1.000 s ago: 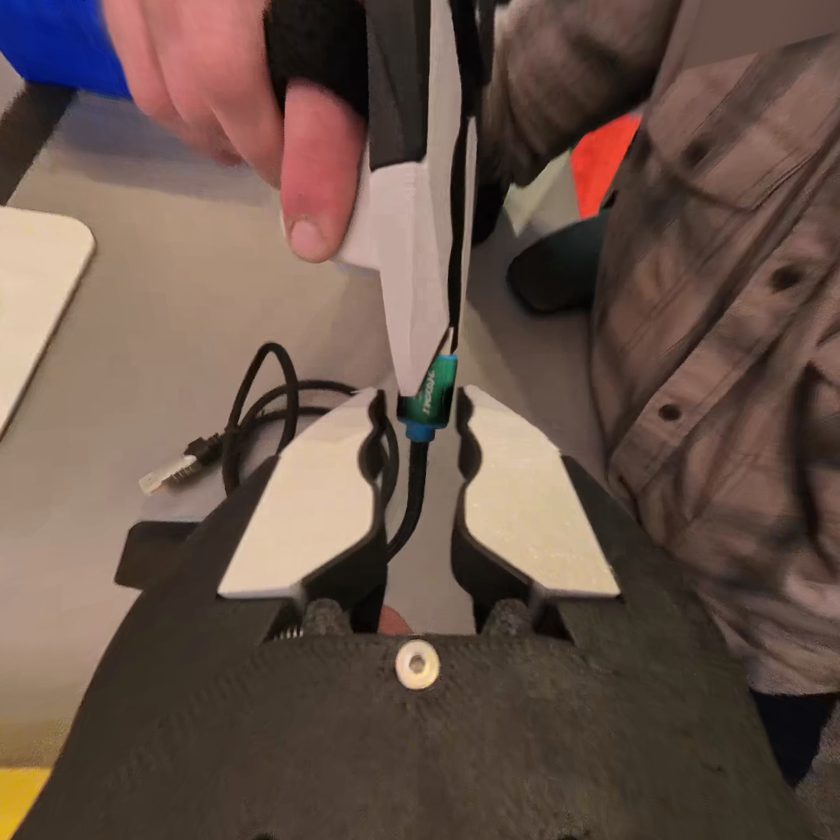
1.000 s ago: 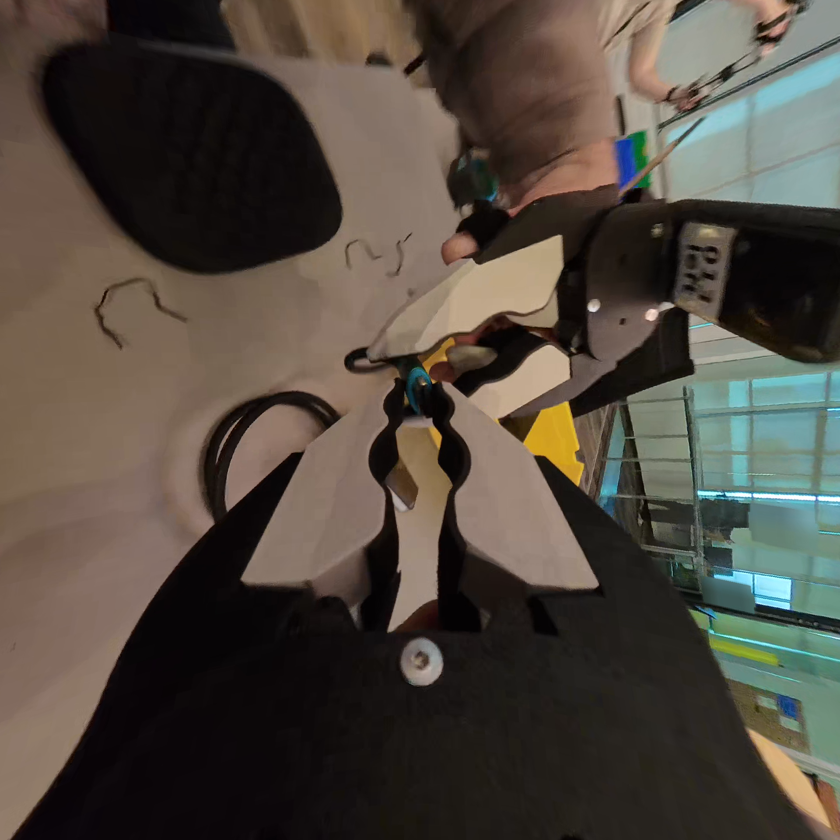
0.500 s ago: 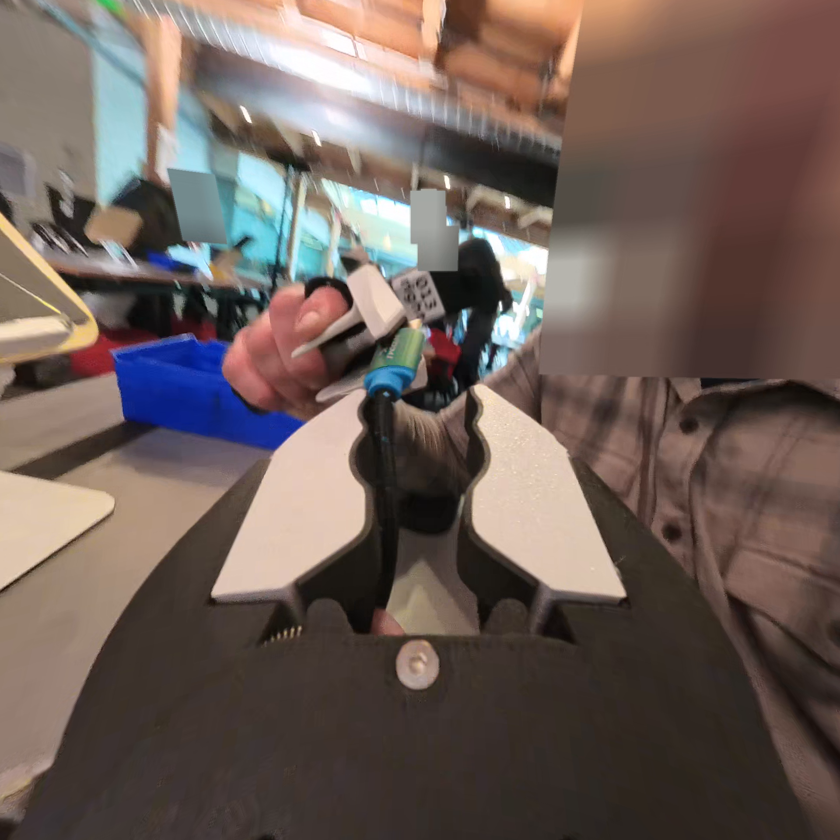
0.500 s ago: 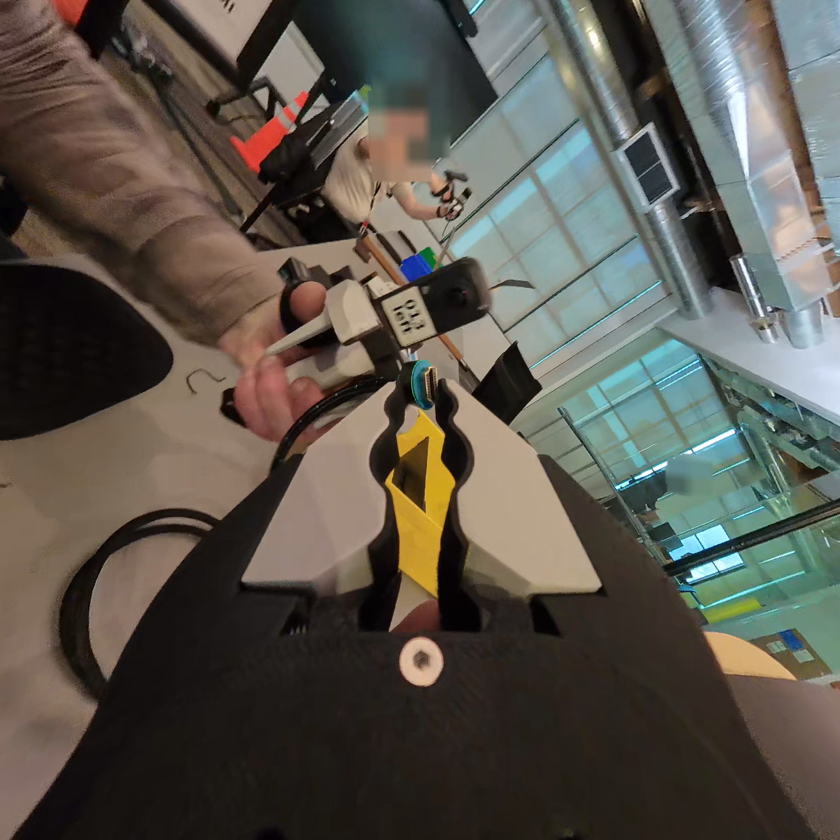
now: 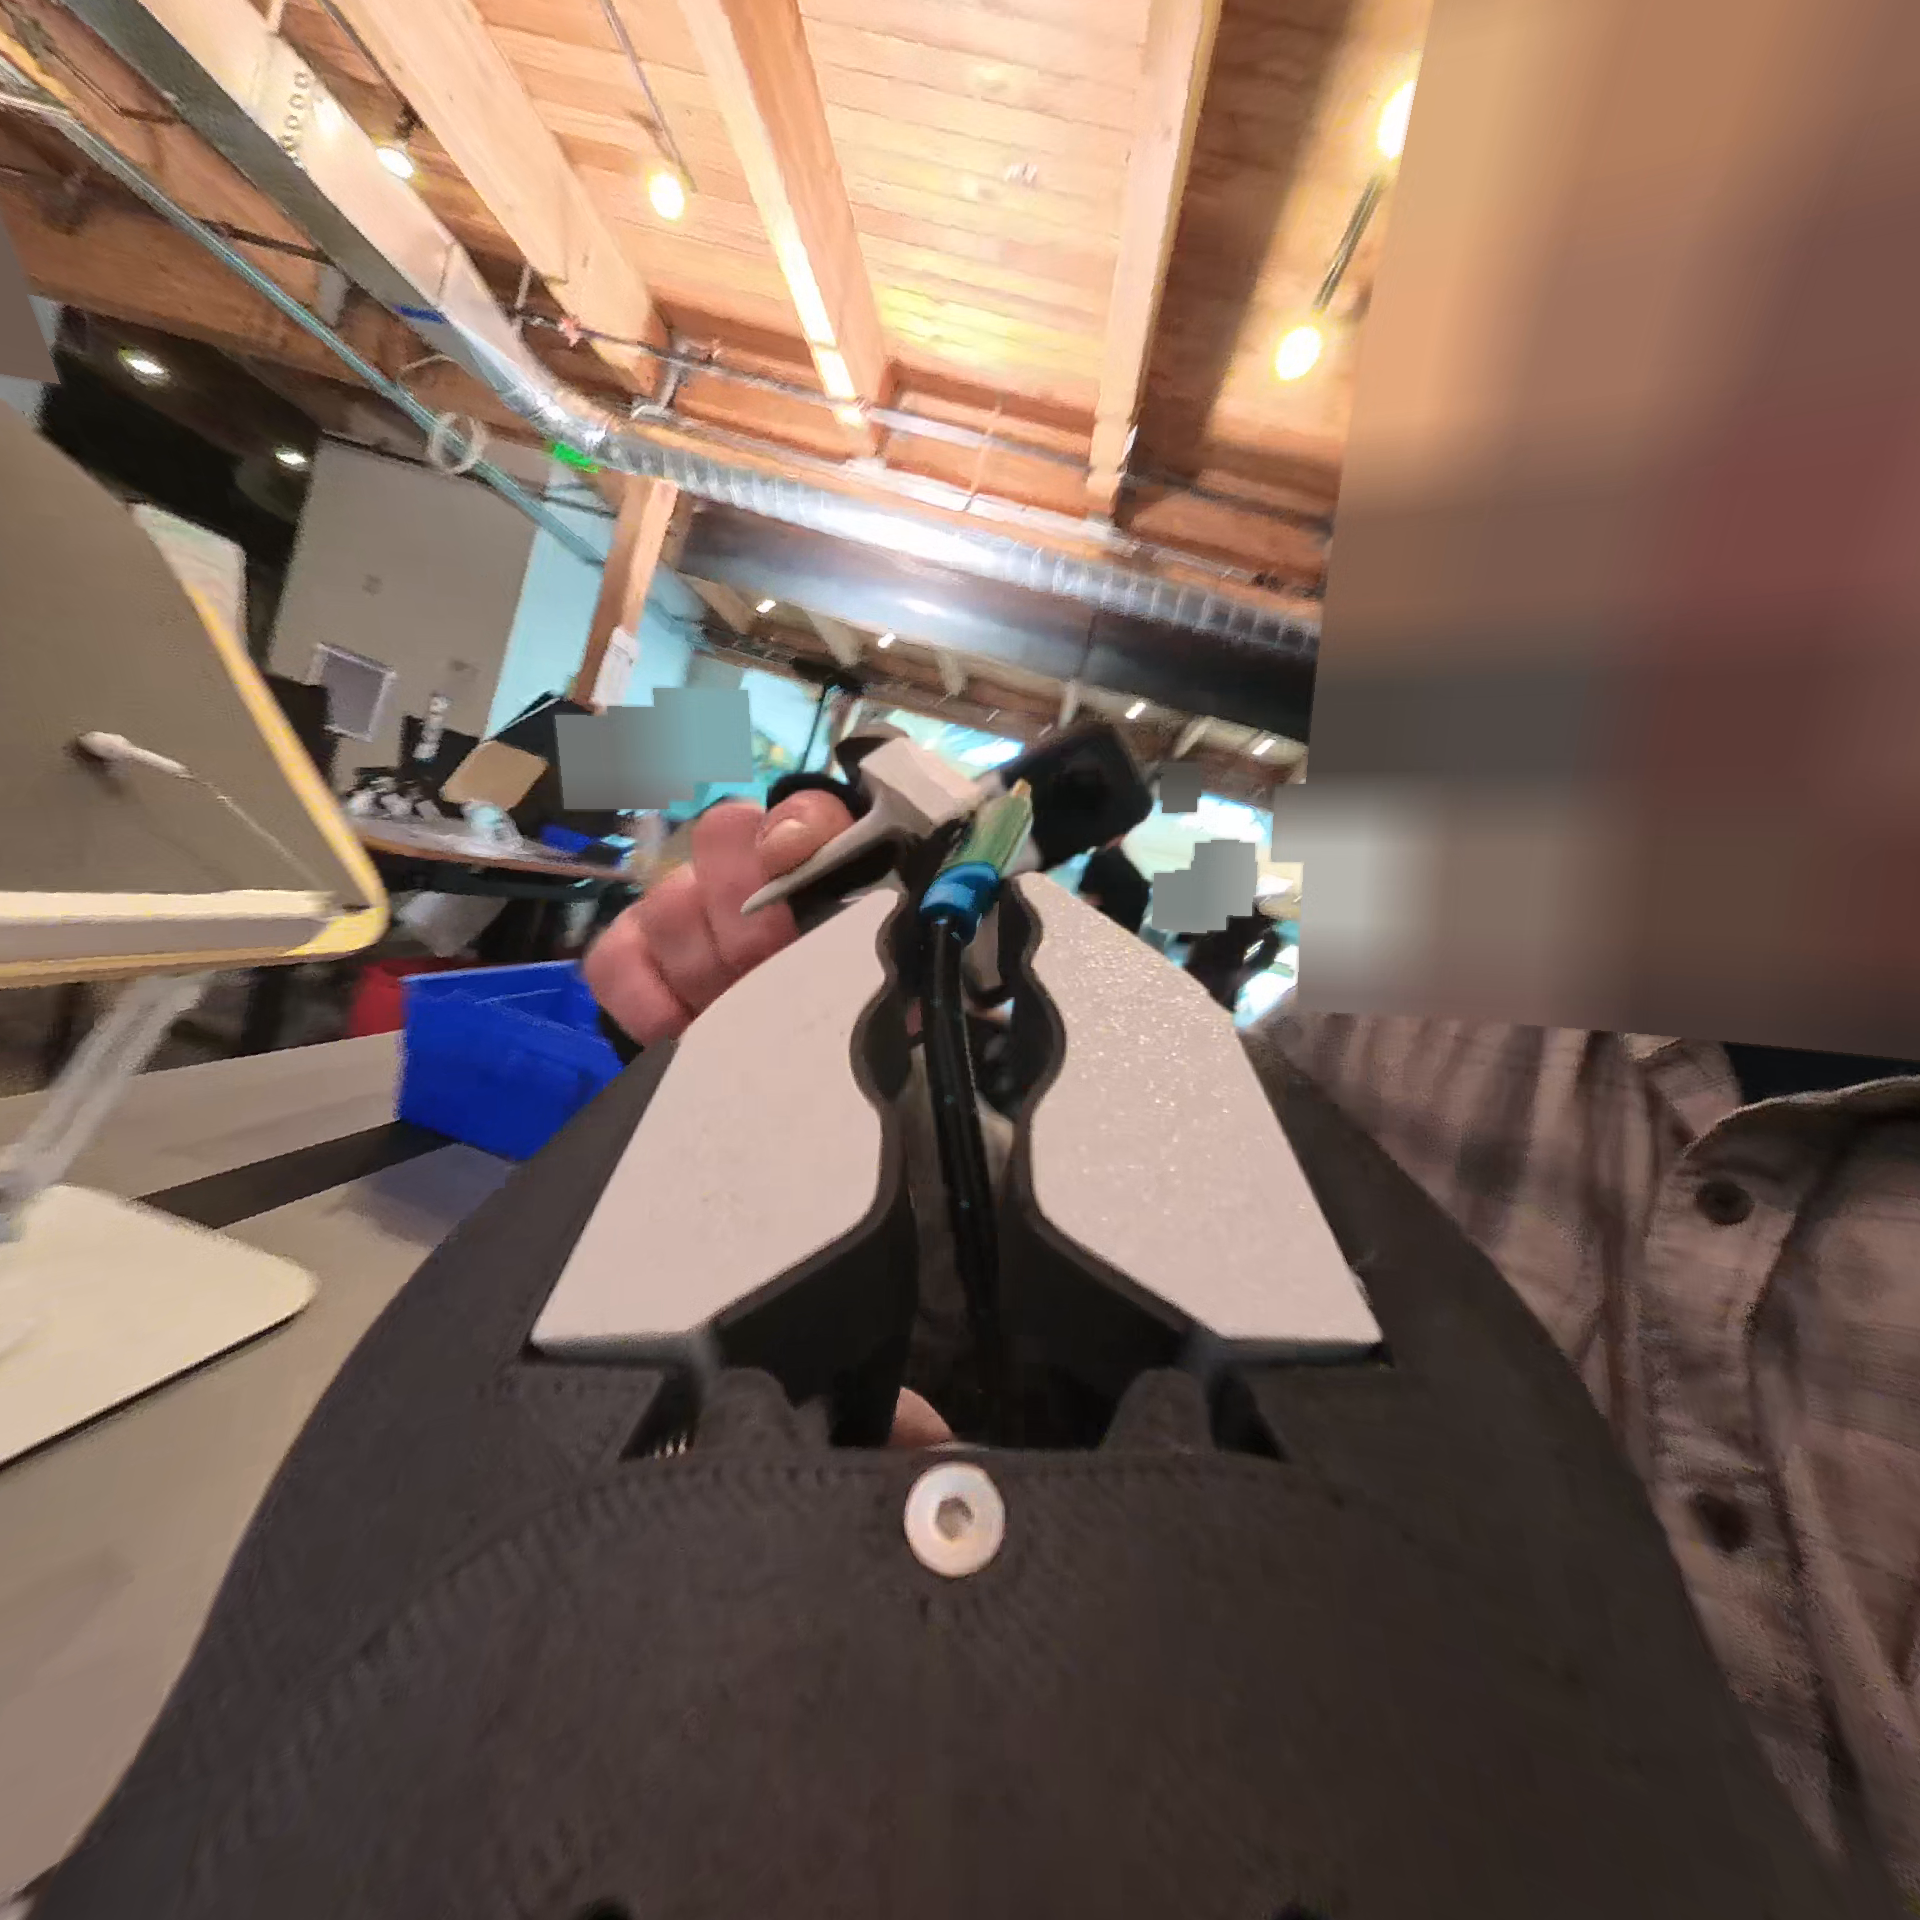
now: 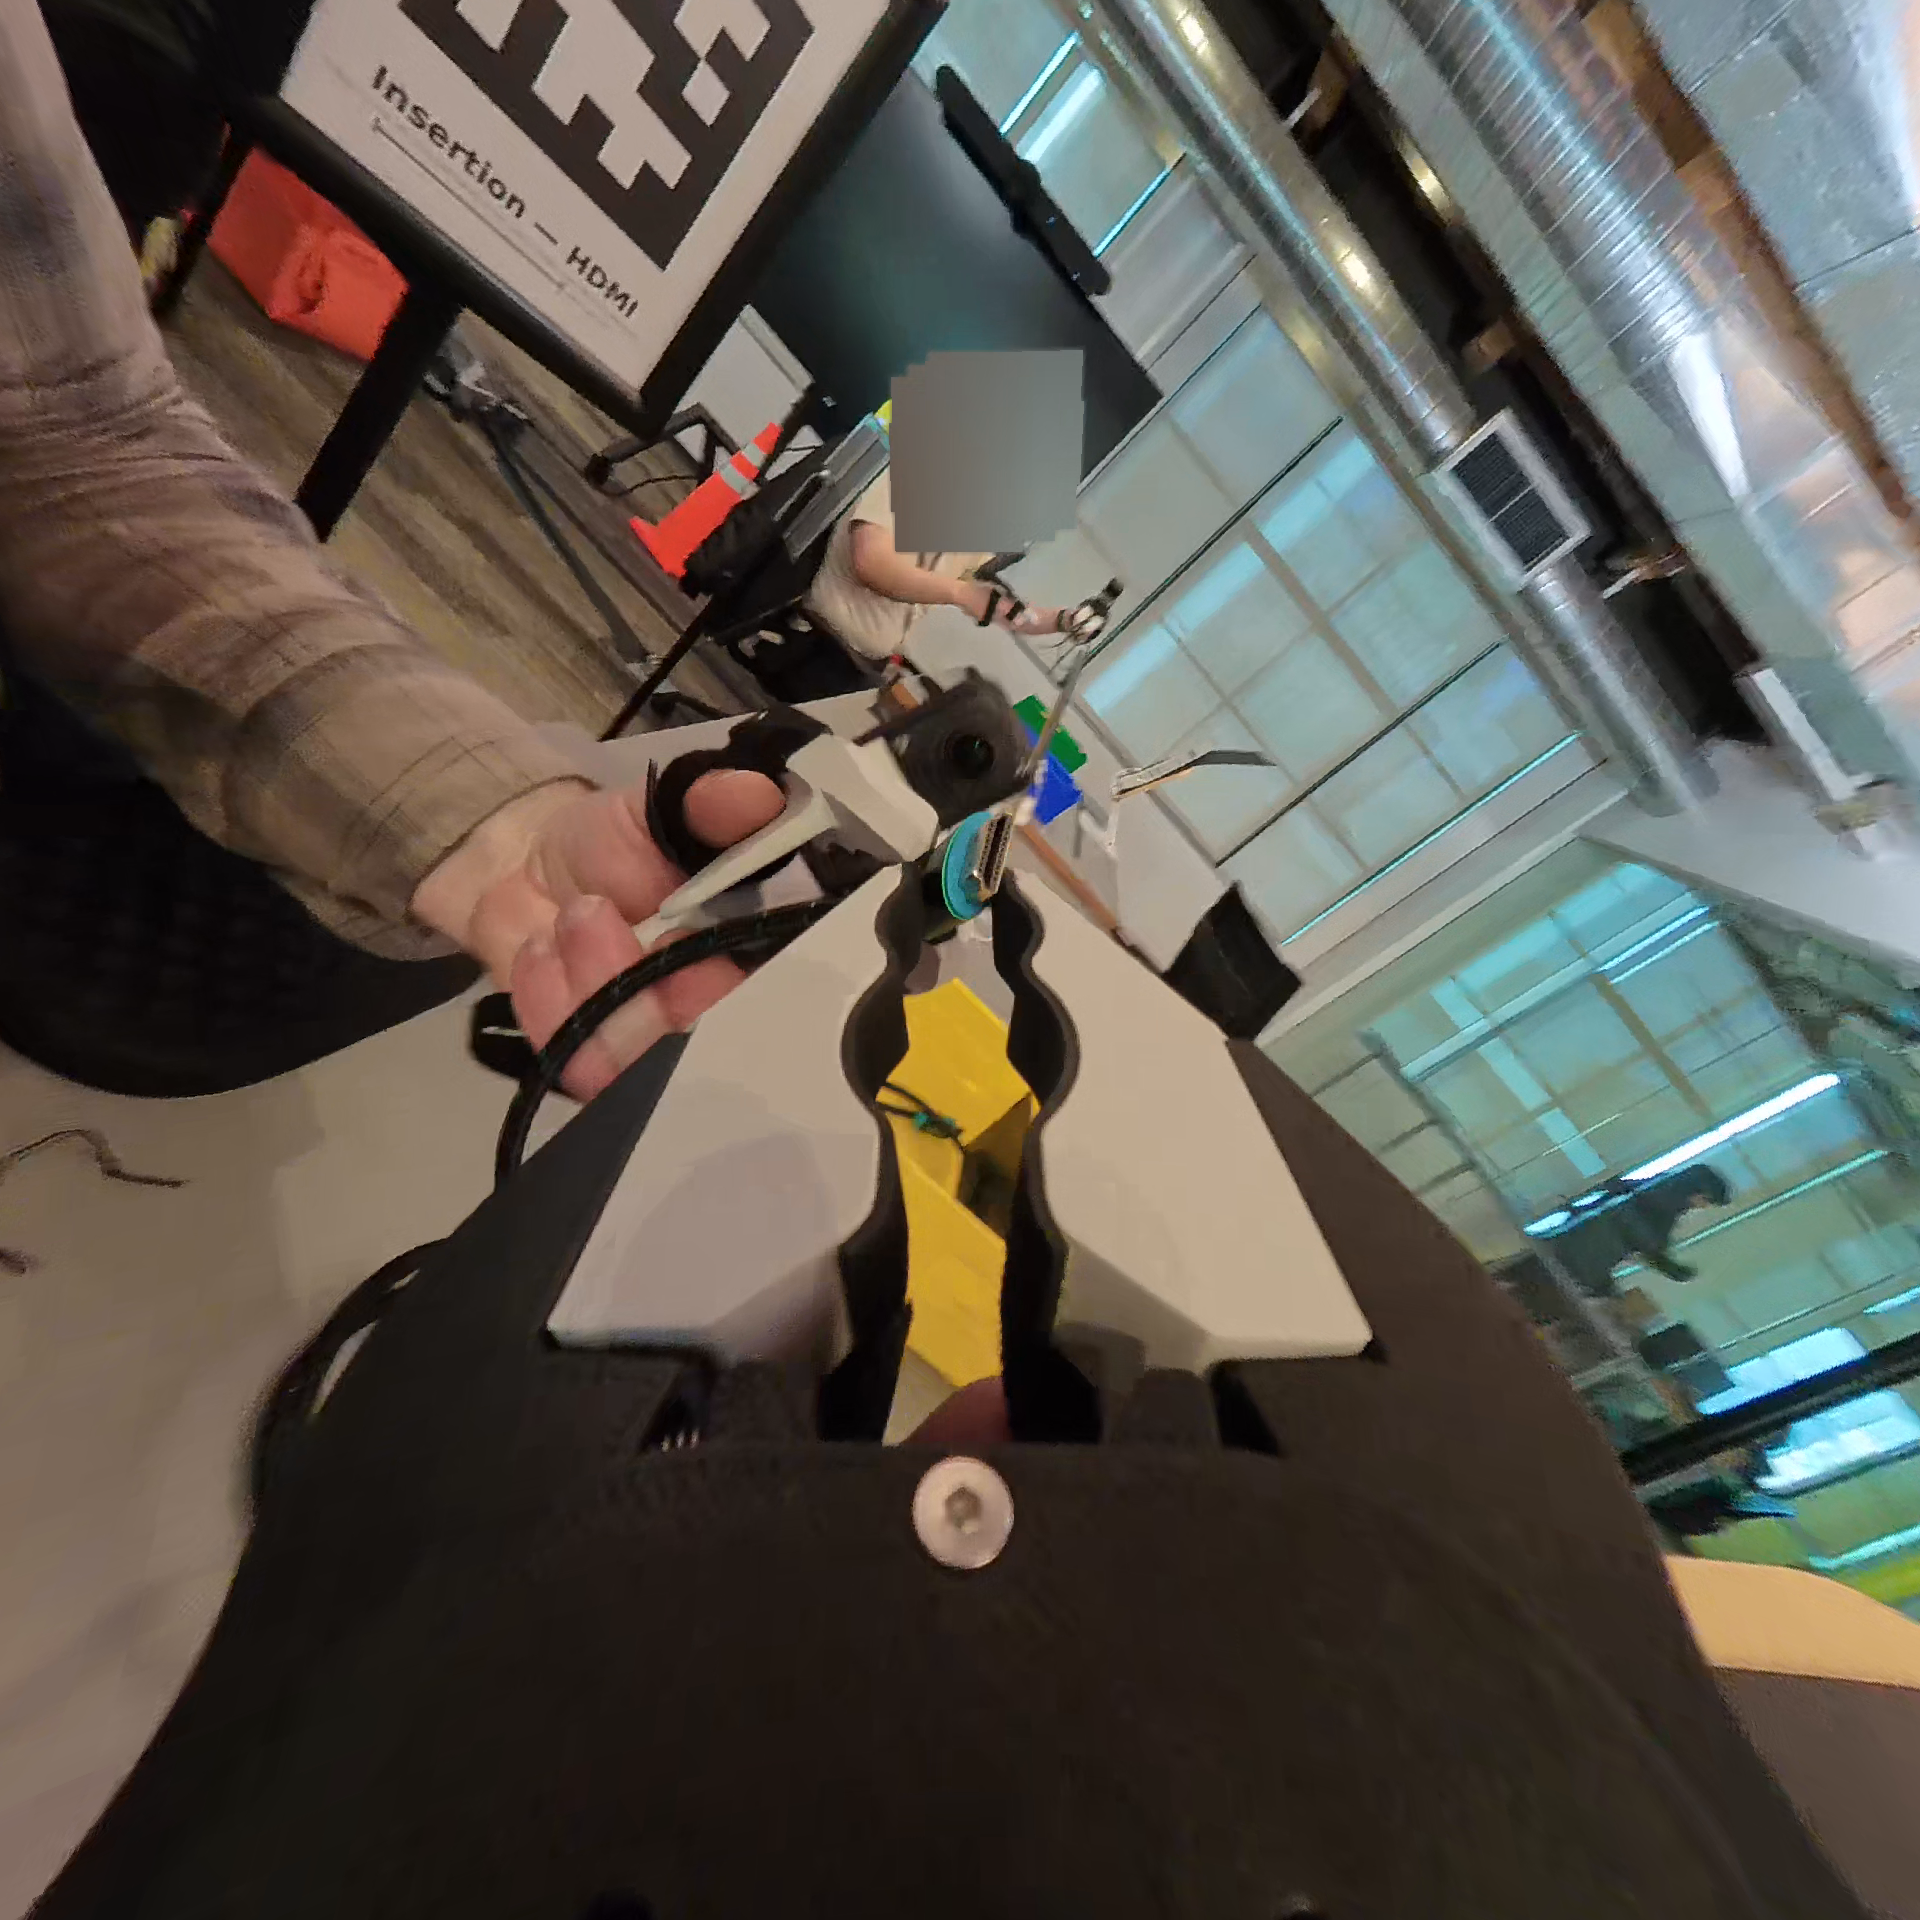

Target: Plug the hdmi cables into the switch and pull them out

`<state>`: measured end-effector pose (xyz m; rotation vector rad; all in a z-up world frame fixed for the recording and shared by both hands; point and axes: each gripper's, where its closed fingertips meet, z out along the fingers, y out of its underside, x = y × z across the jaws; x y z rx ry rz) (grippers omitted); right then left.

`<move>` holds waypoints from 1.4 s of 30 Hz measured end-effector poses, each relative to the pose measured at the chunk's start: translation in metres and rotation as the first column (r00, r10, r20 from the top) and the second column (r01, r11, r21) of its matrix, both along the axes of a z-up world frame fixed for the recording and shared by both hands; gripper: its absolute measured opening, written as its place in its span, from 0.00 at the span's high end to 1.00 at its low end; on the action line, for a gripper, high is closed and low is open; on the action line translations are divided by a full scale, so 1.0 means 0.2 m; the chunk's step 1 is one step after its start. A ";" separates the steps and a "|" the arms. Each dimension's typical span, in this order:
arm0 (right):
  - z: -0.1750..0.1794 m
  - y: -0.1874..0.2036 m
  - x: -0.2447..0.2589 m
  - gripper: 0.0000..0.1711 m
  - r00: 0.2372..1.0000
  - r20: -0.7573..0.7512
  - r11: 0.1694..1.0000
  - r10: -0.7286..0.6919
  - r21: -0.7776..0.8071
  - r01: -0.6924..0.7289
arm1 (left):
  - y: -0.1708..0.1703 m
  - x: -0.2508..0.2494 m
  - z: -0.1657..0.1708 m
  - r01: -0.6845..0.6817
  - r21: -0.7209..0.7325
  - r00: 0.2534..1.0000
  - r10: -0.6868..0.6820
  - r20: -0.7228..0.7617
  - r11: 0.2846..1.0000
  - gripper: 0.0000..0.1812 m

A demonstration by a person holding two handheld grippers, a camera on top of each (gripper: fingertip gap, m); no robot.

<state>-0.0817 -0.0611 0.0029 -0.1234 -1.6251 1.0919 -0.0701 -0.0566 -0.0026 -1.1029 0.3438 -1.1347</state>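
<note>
I hold the green-bodied, blue-collared HDMI plug [image 5: 987, 847] aloft, well above the grey table [image 5: 208, 1558]. My right claw [image 6: 961, 883] is clamped on it; my left claw [image 5: 961, 925] stands apart around its black braided cable [image 5: 961, 1091], plug axis pointing away.

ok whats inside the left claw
A black cable runs between the left claw's fingers, its green plug poking past the tips. Where the cable goes below is covered by the claw body; whether the fingers pinch it is unclear.
</note>
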 end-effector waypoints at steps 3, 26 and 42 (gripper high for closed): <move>-0.04 0.04 0.00 0.93 0.995 0.094 0.999 -0.016 0.029 0.013 | 0.02 0.01 -0.03 -0.179 0.013 0.960 0.177 -0.216 0.984 0.93; -0.07 0.21 -0.17 0.95 0.794 -0.298 0.579 -0.530 0.557 0.596 | 0.13 -0.12 -0.04 -0.627 0.494 -0.070 0.588 -0.806 0.602 0.93; 0.09 0.17 -0.19 0.93 0.703 -0.404 0.627 -0.585 0.324 0.708 | 0.19 -0.09 0.08 -0.646 -0.014 0.697 0.583 -0.418 0.763 0.81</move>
